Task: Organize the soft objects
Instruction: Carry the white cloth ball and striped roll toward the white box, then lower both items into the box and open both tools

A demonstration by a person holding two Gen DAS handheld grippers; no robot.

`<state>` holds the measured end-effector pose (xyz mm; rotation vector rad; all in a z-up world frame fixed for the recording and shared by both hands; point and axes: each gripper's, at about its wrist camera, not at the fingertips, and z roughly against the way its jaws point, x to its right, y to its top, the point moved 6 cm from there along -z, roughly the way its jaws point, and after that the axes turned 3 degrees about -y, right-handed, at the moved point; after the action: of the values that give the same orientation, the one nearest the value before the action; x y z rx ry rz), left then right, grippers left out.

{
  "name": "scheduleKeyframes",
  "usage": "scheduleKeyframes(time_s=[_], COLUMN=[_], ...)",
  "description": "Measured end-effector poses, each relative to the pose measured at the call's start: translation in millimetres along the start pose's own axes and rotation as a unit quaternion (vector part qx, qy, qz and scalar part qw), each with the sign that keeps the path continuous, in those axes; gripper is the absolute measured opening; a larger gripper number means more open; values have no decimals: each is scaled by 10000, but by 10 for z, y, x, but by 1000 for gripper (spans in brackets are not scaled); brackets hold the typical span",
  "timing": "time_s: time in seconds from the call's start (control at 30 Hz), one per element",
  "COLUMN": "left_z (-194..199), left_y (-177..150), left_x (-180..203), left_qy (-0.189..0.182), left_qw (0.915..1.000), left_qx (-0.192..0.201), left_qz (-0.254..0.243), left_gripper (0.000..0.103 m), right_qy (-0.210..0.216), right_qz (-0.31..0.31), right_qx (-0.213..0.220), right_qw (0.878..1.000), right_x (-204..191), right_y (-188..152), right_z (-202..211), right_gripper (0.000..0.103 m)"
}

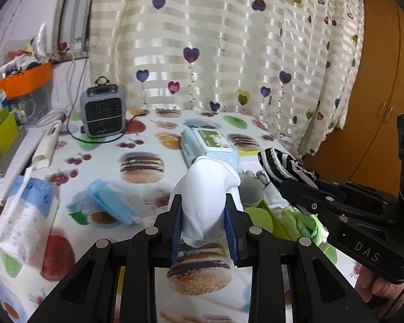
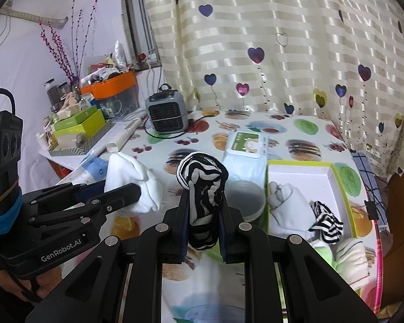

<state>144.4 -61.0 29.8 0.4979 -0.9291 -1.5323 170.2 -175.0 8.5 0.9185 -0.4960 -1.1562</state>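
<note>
Tongs left (image 1: 203, 223) clamp a bunched white sock (image 1: 206, 188); right tongs (image 2: 203, 226) pinch a black-and-white striped sock (image 2: 202, 188).

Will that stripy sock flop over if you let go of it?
Probably floppy: the striped sock bunches and folds where the right gripper squeezes it. Likely light too, since its top stands up without sagging much. It shouldn't roll; soft cloth tends to slump.

Grey heater (image 1: 103, 110) beside wipes pack (image 1: 210, 145) on tablecloth (image 1: 99, 161).
</note>
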Motion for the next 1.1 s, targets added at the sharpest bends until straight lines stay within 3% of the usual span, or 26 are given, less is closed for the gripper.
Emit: scheduleKeyframes(time_s=[0.67,1.1], left_z=[-511,-855], left_y=[172,228], left_x=[576,824], left_qy=[-500,-706], left_qw=[9974,9947], left_qx=[-217,-392], left_qz=[-472,-635], left_gripper=[27,27], right_qy=[-632,-970], right_qz=[-562,-855], right_qx=[-96,-431], right_qw=[9964,9907], right_x=[937,1587], right_y=[-62,-147], right_z=[-56,-371], right_gripper=[18,18])
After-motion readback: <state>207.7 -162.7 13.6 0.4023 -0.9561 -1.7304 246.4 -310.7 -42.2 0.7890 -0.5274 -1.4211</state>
